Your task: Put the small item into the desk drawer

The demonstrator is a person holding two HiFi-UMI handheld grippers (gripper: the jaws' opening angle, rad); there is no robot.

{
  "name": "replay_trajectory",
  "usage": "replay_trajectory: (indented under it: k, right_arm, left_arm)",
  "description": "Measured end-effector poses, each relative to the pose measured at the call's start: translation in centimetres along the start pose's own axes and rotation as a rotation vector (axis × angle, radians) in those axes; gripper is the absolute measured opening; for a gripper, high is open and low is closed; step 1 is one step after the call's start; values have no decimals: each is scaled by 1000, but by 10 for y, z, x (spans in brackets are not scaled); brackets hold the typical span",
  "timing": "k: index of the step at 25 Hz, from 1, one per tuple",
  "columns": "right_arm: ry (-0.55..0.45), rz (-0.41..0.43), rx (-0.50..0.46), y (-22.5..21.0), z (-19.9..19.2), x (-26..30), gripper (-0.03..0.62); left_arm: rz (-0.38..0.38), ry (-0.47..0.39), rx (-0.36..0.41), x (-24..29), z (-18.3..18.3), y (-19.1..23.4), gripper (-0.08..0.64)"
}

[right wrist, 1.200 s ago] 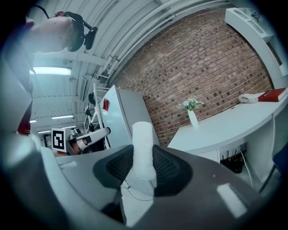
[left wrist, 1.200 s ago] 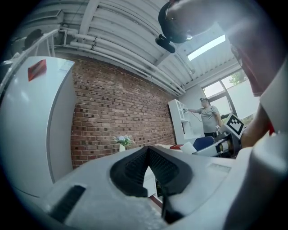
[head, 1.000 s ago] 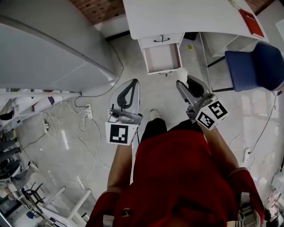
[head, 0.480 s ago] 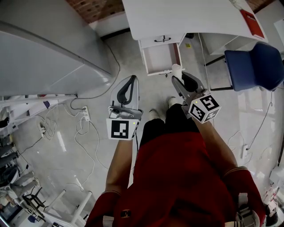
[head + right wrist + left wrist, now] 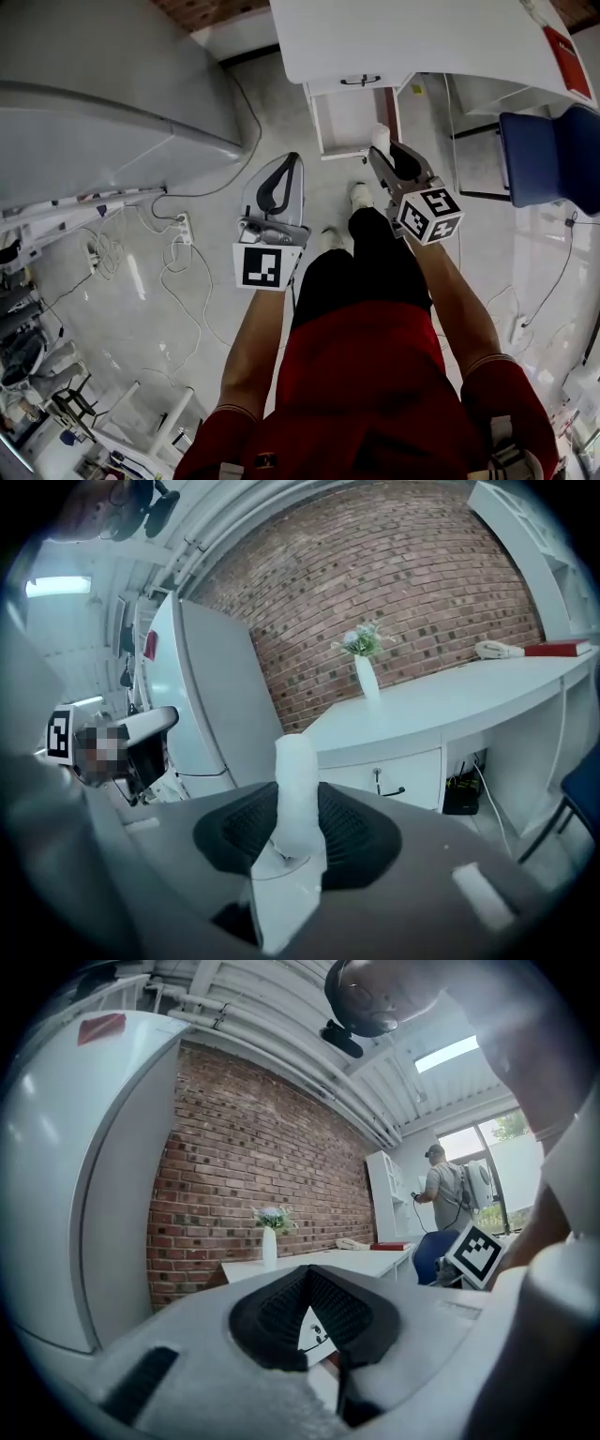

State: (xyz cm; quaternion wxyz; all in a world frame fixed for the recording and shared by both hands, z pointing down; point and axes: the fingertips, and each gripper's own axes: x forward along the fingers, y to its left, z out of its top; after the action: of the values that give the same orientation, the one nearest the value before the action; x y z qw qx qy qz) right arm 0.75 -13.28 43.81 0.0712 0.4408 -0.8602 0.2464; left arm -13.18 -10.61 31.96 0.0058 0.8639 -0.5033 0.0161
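Observation:
The small item (image 5: 382, 139) is a white, stubby stick. My right gripper (image 5: 387, 150) is shut on it, and it stands upright between the jaws in the right gripper view (image 5: 296, 799). In the head view it hangs by the front right corner of the open desk drawer (image 5: 356, 117), which is white and shows a bare bottom. Above that drawer is a shut drawer front (image 5: 389, 775) with a dark handle. My left gripper (image 5: 292, 159) is lower left of the drawer, tips together, nothing in it. Through its jaws in the left gripper view (image 5: 307, 1273) the drawer front (image 5: 317, 1331) shows.
The white desk (image 5: 422, 37) carries a red book (image 5: 567, 52) and a white vase (image 5: 366, 677). A blue chair (image 5: 558, 150) stands to its right, a big white fridge (image 5: 112, 84) to its left. Cables (image 5: 178, 253) lie on the floor. Another person (image 5: 448, 1194) stands far off.
Both grippers have come down and closer to the desk. The right one has carried the white item up to the open drawer's front right corner. The jaws look unchanged.

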Motion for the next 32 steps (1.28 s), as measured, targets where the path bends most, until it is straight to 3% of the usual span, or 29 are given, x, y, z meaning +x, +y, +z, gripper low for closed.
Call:
replay_trajectory:
  k: [15, 25, 32]
  right_arm:
    - [143, -12, 25, -110, -85, 107, 141]
    - [220, -40, 92, -154, -144, 163, 141]
    - [309, -40, 39, -172, -175, 198, 143]
  left_arm:
    - [20, 109, -49, 89, -123, 20, 6]
    - [38, 138, -79, 110, -183, 33, 6]
    - [59, 172, -99, 121, -217, 41, 6]
